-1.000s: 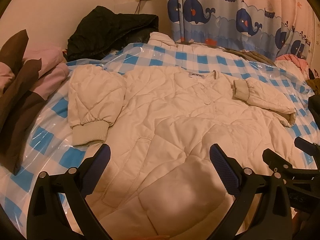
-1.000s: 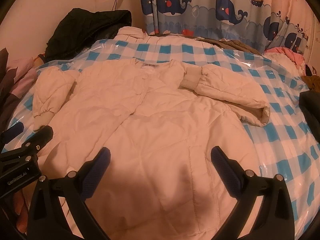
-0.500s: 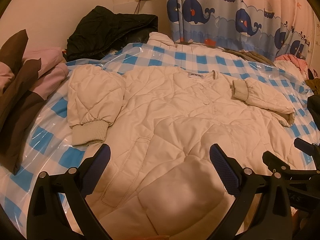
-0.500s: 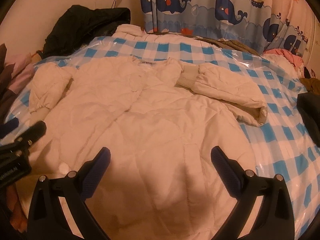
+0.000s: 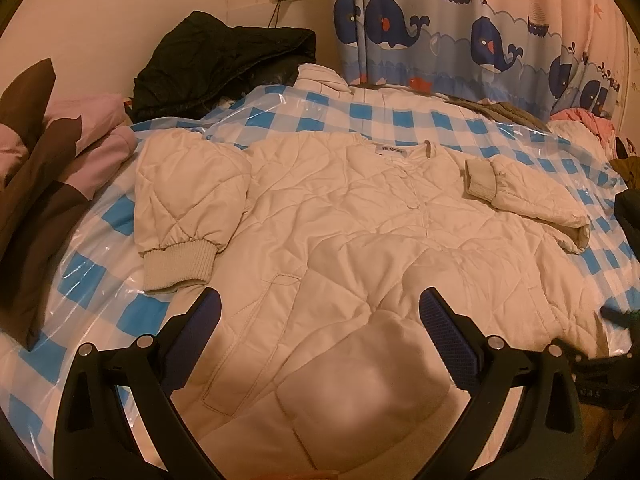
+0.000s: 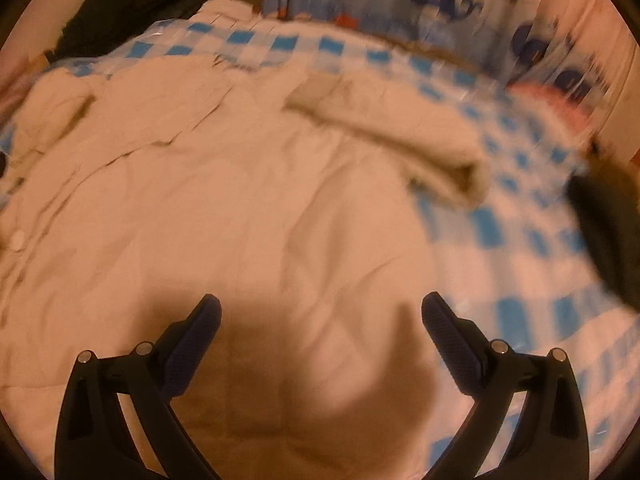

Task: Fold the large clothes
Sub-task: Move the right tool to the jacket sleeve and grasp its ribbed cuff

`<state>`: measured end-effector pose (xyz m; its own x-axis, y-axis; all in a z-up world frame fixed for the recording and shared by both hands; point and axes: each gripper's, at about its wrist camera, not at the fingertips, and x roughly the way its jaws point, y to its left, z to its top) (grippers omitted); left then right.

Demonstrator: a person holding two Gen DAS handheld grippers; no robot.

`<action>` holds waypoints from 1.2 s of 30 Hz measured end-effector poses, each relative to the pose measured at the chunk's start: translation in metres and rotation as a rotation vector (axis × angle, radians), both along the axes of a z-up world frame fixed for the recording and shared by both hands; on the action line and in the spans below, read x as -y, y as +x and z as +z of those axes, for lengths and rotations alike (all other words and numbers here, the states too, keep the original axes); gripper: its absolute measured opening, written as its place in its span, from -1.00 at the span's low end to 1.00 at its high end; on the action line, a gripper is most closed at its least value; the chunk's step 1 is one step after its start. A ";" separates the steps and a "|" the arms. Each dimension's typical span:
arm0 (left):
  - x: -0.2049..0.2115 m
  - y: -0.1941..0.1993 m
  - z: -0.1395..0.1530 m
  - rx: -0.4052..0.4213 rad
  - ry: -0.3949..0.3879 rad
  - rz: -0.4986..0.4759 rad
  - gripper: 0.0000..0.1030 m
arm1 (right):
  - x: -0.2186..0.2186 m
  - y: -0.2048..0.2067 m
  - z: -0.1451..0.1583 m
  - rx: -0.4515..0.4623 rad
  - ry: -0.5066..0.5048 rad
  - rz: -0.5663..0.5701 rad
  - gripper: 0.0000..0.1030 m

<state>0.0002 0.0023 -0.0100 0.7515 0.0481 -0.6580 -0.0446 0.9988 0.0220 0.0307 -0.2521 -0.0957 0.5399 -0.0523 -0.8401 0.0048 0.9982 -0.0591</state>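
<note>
While the left tool [image 5: 320, 332] hovers wide open and empty, the right tool [image 6: 320, 332], also open and empty, has swung toward the jacket's [image 5: 360, 232] right sleeve [image 6: 400, 128], likely folding it next.

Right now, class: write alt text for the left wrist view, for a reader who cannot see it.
A cream quilted jacket lies front-up on a blue-and-white checked plastic sheet, one sleeve folded across its chest. The open left gripper hovers over its hem; a black coat is heaped by the whale-print curtain.

Blurred view — right gripper [image 6: 320, 320], jaws wide apart, above the cream quilted jacket [image 6: 224, 216].
</note>
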 end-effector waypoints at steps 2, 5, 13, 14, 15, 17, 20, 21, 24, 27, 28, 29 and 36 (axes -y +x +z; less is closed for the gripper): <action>0.000 0.000 0.000 0.000 0.002 0.000 0.85 | -0.004 -0.002 -0.001 -0.020 0.030 0.023 0.87; 0.000 0.000 0.000 -0.001 -0.001 -0.001 0.85 | -0.016 -0.008 0.003 0.004 -0.040 0.075 0.87; 0.006 -0.003 0.003 -0.010 -0.054 -0.024 0.85 | 0.002 -0.019 0.028 0.083 -0.451 0.089 0.87; 0.007 -0.003 0.004 -0.008 -0.046 -0.025 0.86 | 0.014 -0.017 0.027 0.060 -0.425 0.077 0.87; 0.008 -0.002 0.004 -0.008 -0.045 -0.028 0.86 | 0.022 -0.016 0.024 0.043 -0.400 0.068 0.87; 0.010 -0.002 0.002 -0.015 -0.045 -0.032 0.85 | 0.039 -0.016 0.013 -0.011 -0.324 0.061 0.87; 0.013 -0.002 -0.001 -0.025 -0.031 -0.038 0.85 | 0.050 -0.018 0.011 -0.017 -0.328 0.038 0.87; 0.014 -0.001 -0.002 -0.028 -0.027 -0.040 0.85 | 0.050 -0.020 0.015 0.016 -0.358 0.027 0.87; 0.016 0.004 -0.009 -0.051 -0.015 -0.034 0.85 | 0.060 -0.022 0.044 0.118 -0.305 0.022 0.87; 0.016 0.008 -0.015 -0.076 -0.014 -0.037 0.85 | 0.082 0.003 0.064 0.091 0.015 0.037 0.87; 0.017 0.009 -0.017 -0.084 -0.013 -0.039 0.86 | 0.086 0.016 0.066 0.067 0.147 0.044 0.87; 0.017 0.010 -0.018 -0.090 -0.013 -0.041 0.86 | 0.092 0.034 0.063 0.029 0.300 0.063 0.87; 0.015 0.013 -0.021 -0.104 -0.022 -0.042 0.85 | 0.087 0.136 0.034 -0.001 0.441 -0.050 0.87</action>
<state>0.0130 -0.0131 -0.0306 0.6802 0.0023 -0.7330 -0.0010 1.0000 0.0022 0.1671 -0.3386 -0.0616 0.5449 0.2858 -0.7883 0.0535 0.9264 0.3728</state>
